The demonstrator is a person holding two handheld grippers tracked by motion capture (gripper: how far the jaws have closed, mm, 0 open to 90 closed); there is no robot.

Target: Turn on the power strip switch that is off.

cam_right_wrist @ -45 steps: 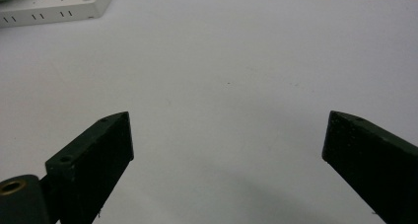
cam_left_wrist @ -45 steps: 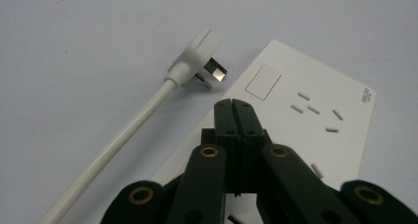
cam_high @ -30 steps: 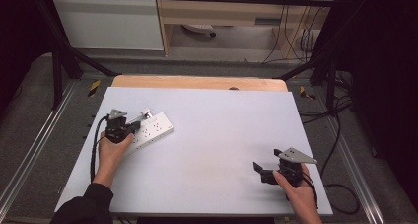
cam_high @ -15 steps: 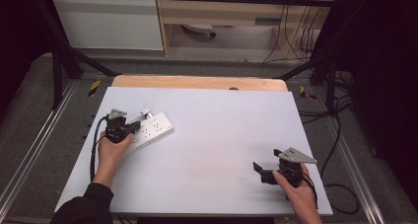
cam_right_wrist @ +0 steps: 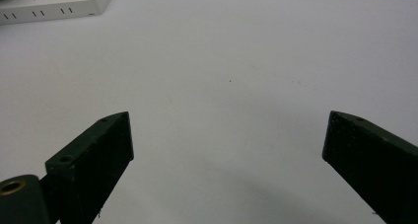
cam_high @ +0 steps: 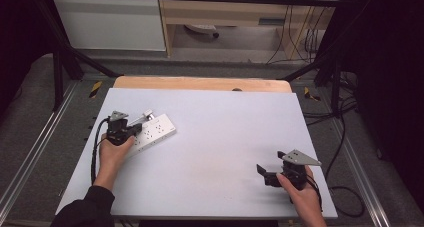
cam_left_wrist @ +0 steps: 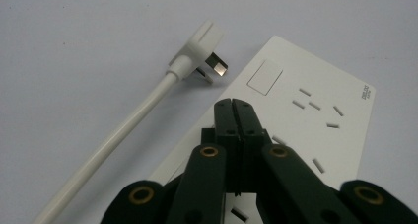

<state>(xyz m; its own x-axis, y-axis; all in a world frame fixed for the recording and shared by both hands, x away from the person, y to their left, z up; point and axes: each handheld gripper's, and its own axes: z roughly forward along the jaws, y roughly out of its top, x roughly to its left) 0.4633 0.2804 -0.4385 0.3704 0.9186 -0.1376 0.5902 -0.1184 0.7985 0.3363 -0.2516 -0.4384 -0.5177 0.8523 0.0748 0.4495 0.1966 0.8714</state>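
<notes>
Table [cam_high: 210,137]: layout unchanged over last second, no drift between earlier high views and now. 
Power strip [cam_high: 152,132]: same spot, left-rear of table, flat, socket face up. 
Left gripper [cam_left_wrist: 232,105]: stays over strip's near end, jaws pressed together with nothing between them; tips appear to rest on strip face (contact not certain). 
Right gripper [cam_right_wrist: 226,140]: idle at right-front of table, well apart from strip, jaws spread wide, empty. 
Plug [cam_left_wrist: 202,51]: loose beside strip's edge, prongs bare, cord [cam_left_wrist: 118,135] trailing away. 
Judgement: pause, probably steadying strip; plugging-in not yet begun.

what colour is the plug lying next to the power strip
White, with metal prongs; the plug shows best in the left gripper view.
</notes>
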